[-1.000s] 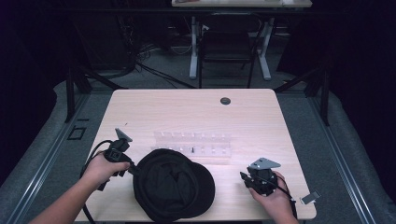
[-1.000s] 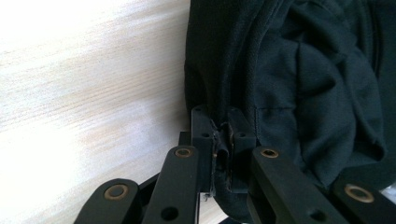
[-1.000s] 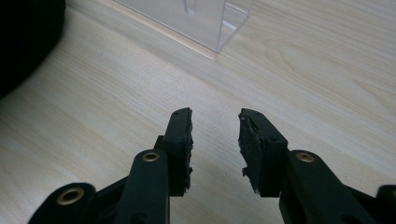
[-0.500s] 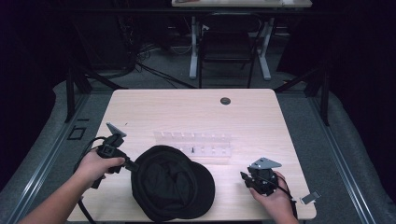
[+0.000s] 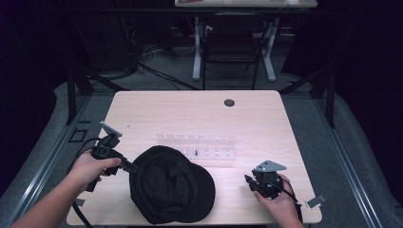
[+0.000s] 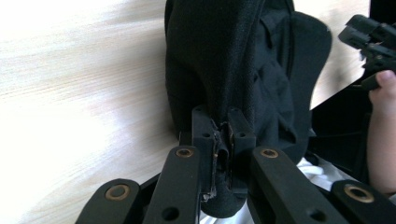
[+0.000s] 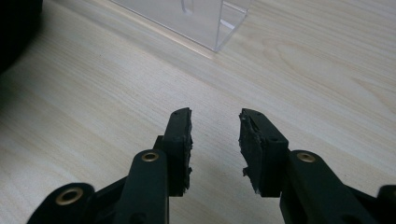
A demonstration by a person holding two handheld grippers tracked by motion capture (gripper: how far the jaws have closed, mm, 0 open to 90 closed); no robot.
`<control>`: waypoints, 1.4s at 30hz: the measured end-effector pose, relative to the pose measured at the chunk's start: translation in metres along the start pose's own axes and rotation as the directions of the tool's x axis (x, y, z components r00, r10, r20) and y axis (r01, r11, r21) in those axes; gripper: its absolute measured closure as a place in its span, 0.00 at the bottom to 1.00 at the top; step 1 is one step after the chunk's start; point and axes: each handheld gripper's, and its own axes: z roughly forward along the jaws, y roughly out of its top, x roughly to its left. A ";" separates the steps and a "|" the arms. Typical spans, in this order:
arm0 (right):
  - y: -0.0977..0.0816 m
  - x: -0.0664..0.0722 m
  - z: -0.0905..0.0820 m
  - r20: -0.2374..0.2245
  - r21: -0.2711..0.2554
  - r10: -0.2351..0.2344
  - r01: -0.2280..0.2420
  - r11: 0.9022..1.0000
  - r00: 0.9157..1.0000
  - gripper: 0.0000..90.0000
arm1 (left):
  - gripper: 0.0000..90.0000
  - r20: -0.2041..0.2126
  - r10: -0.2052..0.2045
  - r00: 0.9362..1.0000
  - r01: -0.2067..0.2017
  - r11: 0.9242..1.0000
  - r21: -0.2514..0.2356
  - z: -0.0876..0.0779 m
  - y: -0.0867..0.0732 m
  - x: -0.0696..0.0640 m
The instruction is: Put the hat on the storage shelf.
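Note:
A black cap (image 5: 173, 190) lies near the front middle of the wooden table (image 5: 190, 114). My left gripper (image 5: 129, 167) is shut on the cap's left edge; in the left gripper view black fabric (image 6: 233, 70) is pinched between the jaws (image 6: 223, 140) and lifted off the wood. My right gripper (image 5: 248, 180) rests at the front right, apart from the cap. In the right gripper view it (image 7: 215, 135) stands open over bare wood with nothing between its fingers.
A clear plastic rack (image 5: 197, 147) with several compartments stands just behind the cap; its corner (image 7: 219, 23) shows ahead of the right gripper. A dark round hole (image 5: 229, 102) marks the far table edge. A chair (image 5: 233, 42) stands beyond the table.
My left hand has moved left and up a little, pulling the cap's edge with it. The right hand has stayed in place.

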 end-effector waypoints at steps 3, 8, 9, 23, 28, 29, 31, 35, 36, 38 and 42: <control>0.000 0.000 0.000 0.002 0.002 -0.001 0.001 1.000 1.000 0.71 | 0.95 0.003 -0.003 1.000 0.003 1.000 -0.004 -0.002 0.000 -0.003; 0.000 0.000 0.000 0.003 0.003 0.000 0.000 1.000 1.000 0.70 | 0.95 0.040 -0.001 0.999 0.001 1.000 -0.008 -0.006 0.000 -0.008; 0.000 0.000 0.000 0.003 0.002 -0.001 0.001 1.000 1.000 0.70 | 0.95 0.046 0.001 0.999 -0.001 1.000 -0.005 -0.007 0.000 -0.009; 0.000 -0.001 0.000 0.006 -0.004 0.013 -0.013 1.000 1.000 0.70 | 0.95 0.147 0.000 0.989 0.007 0.999 -0.048 -0.026 0.000 -0.022; 0.000 -0.001 0.000 0.002 -0.004 0.012 -0.012 1.000 1.000 0.70 | 0.95 0.174 -0.012 0.985 0.022 0.998 -0.054 -0.032 -0.001 -0.027; 0.000 -0.001 0.000 0.003 -0.005 0.012 -0.012 1.000 1.000 0.70 | 0.95 0.172 -0.009 0.985 0.019 0.998 -0.056 -0.033 -0.001 -0.027; 0.000 -0.001 0.000 0.004 -0.002 0.015 -0.015 1.000 1.000 0.69 | 0.95 0.177 -0.009 0.984 0.020 0.998 -0.061 -0.034 -0.001 -0.027; 0.000 -0.001 0.000 0.006 -0.003 0.017 -0.017 1.000 1.000 0.70 | 0.95 0.199 -0.022 0.980 0.037 0.997 -0.072 -0.036 -0.002 -0.028; 0.000 -0.001 0.000 0.007 -0.004 0.018 -0.018 1.000 1.000 0.70 | 0.95 0.204 -0.019 0.979 0.035 0.997 -0.074 -0.037 -0.002 -0.028; 0.000 -0.002 0.000 0.006 -0.006 0.017 -0.017 1.000 1.000 0.70 | 0.95 0.219 -0.021 0.976 0.038 0.996 -0.077 -0.039 -0.002 -0.028; 0.000 -0.002 0.000 0.005 -0.007 0.017 -0.017 1.000 1.000 0.70 | 0.95 0.238 -0.030 0.971 0.053 0.994 -0.092 -0.044 -0.004 -0.030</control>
